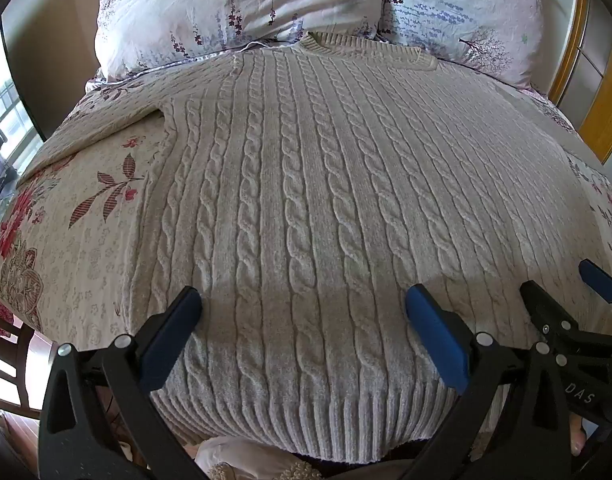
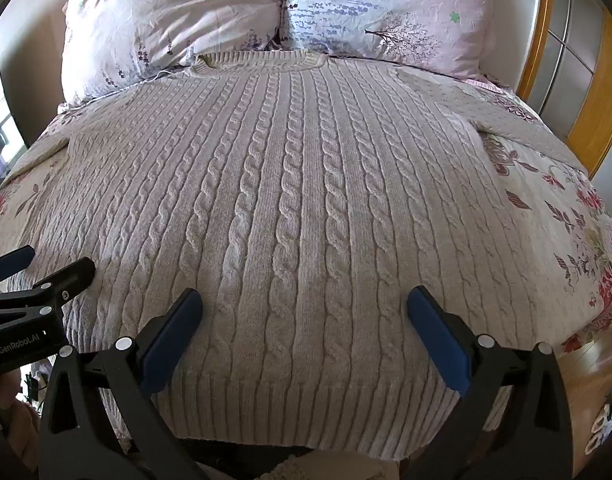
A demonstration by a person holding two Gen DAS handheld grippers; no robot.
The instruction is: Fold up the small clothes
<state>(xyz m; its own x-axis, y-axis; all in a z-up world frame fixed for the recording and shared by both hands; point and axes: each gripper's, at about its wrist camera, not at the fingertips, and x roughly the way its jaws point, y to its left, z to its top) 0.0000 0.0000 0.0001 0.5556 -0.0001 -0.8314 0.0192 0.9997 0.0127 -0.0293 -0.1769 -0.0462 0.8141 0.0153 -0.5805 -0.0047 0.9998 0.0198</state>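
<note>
Across the middle of the bed, a cream cable-knit sweater (image 1: 306, 208) lies spread flat, face up, its ribbed hem at the near edge of the mattress and its round neckline (image 2: 262, 62) touching the pillows at the far end. Both sleeves run outward to the sides over the quilt; the one on the person's left (image 1: 106, 128) and the one on the right (image 2: 518, 120) each lie extended, not yet turned inward. No fold shows anywhere in the body of the knit, so by my judgement the folding has not begun: the garment is only laid out and smoothed, and the sleeve turns and the body folds are all left to do.

Left tongs (image 1: 304, 304) hover just above the hem with jaws spread wide and nothing between them. Right tongs (image 2: 304, 304) hang beside them over the same hem, likewise released and gripping nothing; each pair shows at the edge of the other's view.

Under the sweater lies a pale quilt (image 1: 78, 240) printed with red flowers and striped leaves. Two pillows stand against the headboard end, one pink-white with purple sprigs (image 1: 234, 8) and one with lavender rows and a small tree (image 2: 386, 12). A wooden wardrobe frame (image 2: 586, 92) stands to the right of the bed, a bright window (image 1: 6, 120) to the left, and wooden flooring shows beside the mattress.
</note>
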